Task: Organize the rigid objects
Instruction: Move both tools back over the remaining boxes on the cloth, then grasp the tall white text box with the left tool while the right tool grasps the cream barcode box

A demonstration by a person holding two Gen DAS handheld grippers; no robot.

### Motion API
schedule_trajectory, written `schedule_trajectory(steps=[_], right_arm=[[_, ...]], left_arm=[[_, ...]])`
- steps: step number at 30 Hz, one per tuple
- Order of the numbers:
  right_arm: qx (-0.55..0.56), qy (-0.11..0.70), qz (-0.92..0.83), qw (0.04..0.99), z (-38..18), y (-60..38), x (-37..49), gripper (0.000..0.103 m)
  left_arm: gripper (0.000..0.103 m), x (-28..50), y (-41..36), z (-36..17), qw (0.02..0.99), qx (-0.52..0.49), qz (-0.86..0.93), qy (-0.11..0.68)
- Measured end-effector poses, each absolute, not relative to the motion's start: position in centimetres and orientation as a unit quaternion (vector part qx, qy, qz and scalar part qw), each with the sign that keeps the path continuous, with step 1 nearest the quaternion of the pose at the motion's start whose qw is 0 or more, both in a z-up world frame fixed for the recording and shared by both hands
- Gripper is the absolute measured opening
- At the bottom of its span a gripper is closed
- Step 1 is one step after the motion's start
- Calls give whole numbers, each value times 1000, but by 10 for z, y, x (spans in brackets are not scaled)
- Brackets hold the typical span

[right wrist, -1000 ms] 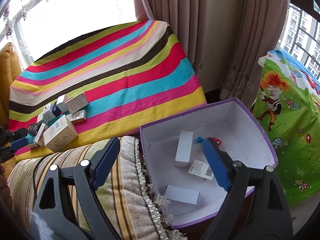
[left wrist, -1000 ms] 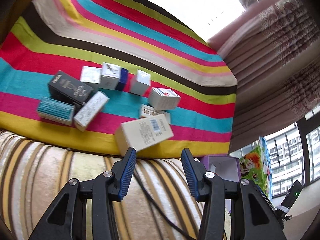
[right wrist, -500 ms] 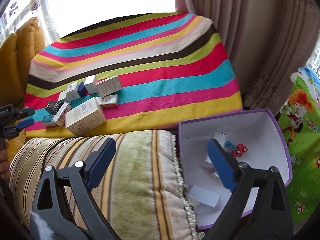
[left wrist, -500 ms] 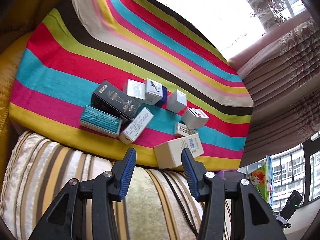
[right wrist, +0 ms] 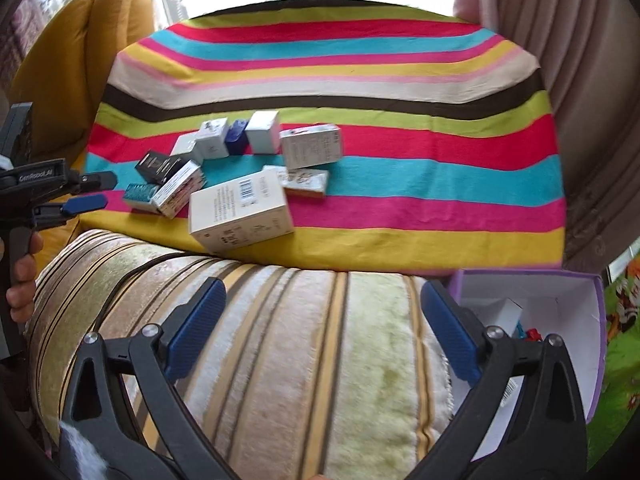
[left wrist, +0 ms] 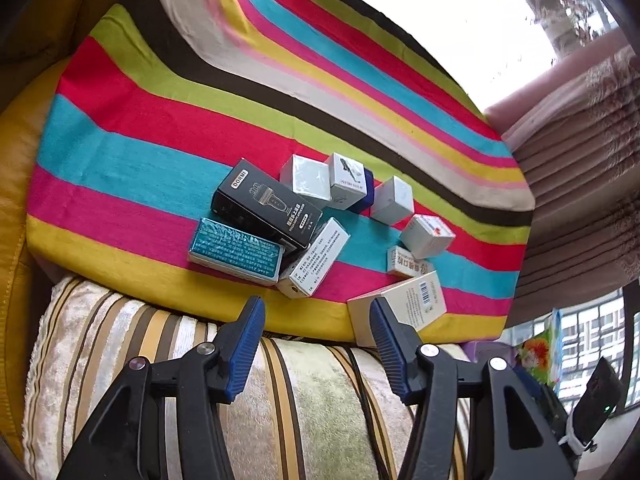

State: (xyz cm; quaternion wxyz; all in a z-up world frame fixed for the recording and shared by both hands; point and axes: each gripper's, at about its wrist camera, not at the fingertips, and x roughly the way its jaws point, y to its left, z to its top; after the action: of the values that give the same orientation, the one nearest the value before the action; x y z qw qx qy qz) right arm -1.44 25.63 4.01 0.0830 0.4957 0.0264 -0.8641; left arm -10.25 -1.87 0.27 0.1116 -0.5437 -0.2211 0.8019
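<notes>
Several small boxes lie clustered on the striped blanket (left wrist: 160, 128): a black box (left wrist: 266, 204), a teal box (left wrist: 234, 250), a long white box (left wrist: 314, 264) and a large cream box (left wrist: 400, 308). My left gripper (left wrist: 316, 312) hovers over the striped cushion (left wrist: 160, 360) just short of them, its jaws opening with nothing between them. My right gripper (right wrist: 322, 292) is over the same cushion (right wrist: 320, 360), jaws opening wide and empty, with the cream box (right wrist: 240, 210) ahead. The left gripper (right wrist: 86, 192) shows at the left edge there.
A purple-rimmed white bin (right wrist: 576, 312) holding a few small boxes stands at the lower right of the cushion. Curtains (right wrist: 580, 80) hang on the right, a yellow sofa back (right wrist: 80, 40) rises on the left. A cable (left wrist: 368, 392) runs across the cushion.
Both grippers have swung left from the bin toward the box cluster. The right gripper's jaws have widened; the left's have opened a little. The bin has slid to the right edge.
</notes>
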Motion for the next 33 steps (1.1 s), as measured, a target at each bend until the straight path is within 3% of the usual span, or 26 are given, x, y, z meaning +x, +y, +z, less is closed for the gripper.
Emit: schedule_trajectory(steps=[18, 27, 33], right_arm=[[534, 67, -828, 155, 13, 202, -69, 100], [543, 92, -817, 173, 3, 184, -84, 101], [551, 106, -808, 181, -7, 174, -93, 101]], left_arm=[[58, -149, 49, -24, 116, -583, 804, -14], [57, -157, 58, -46, 114, -601, 791, 23], [30, -160, 52, -57, 114, -612, 783, 14]])
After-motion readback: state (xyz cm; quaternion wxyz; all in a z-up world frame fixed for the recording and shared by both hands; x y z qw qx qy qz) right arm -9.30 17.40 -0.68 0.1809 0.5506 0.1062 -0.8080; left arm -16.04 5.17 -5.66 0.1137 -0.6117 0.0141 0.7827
